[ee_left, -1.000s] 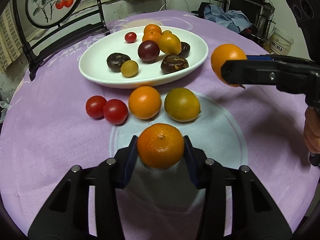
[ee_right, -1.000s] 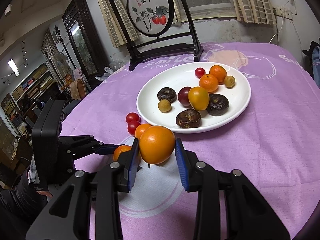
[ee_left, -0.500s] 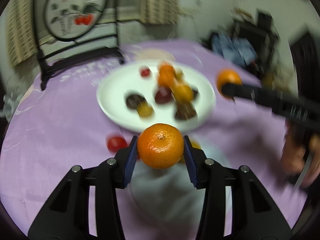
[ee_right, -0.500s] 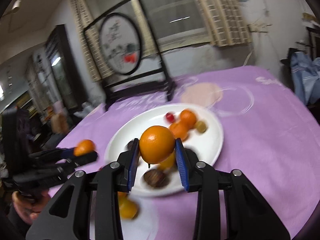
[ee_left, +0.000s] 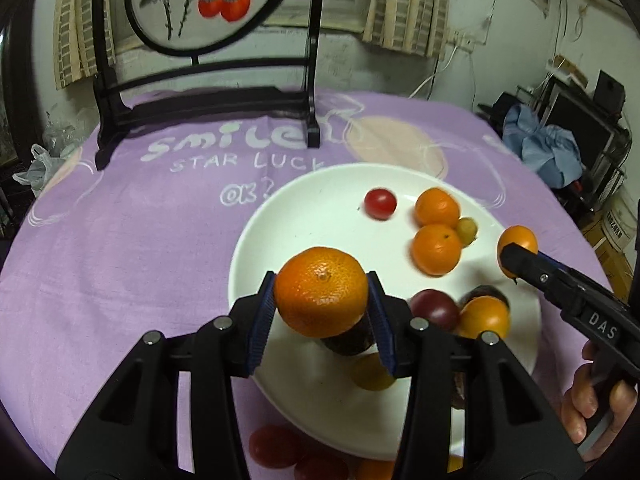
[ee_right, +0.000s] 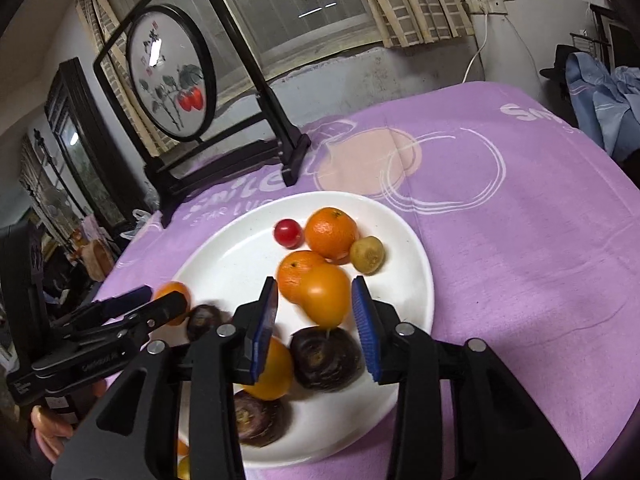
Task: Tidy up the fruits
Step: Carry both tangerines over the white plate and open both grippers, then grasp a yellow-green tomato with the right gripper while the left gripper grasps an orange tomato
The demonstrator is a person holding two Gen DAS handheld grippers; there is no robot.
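My left gripper (ee_left: 321,312) is shut on a tangerine (ee_left: 321,291) and holds it above the near left part of the white plate (ee_left: 304,236). It also shows at the left of the right wrist view (ee_right: 170,298). My right gripper (ee_right: 316,320) is open over the plate (ee_right: 224,264); a smooth orange fruit (ee_right: 326,294) sits between its pads, apart from both, just above a dark brown fruit (ee_right: 324,358). In the left wrist view that gripper (ee_left: 516,258) reaches in from the right with the orange fruit (ee_left: 517,238) at its tip.
The plate holds two tangerines (ee_right: 330,232), a cherry tomato (ee_right: 287,233), a small yellow-green fruit (ee_right: 367,254), and dark and orange fruits. Red tomatoes (ee_left: 274,446) lie on the purple cloth (ee_left: 120,240) near the plate. A black framed screen (ee_left: 200,40) stands behind.
Both grippers moved forward over the plate with their fruits. The right gripper's jaws have opened and the orange fruit has come loose from them. The left is still clamped on its tangerine.
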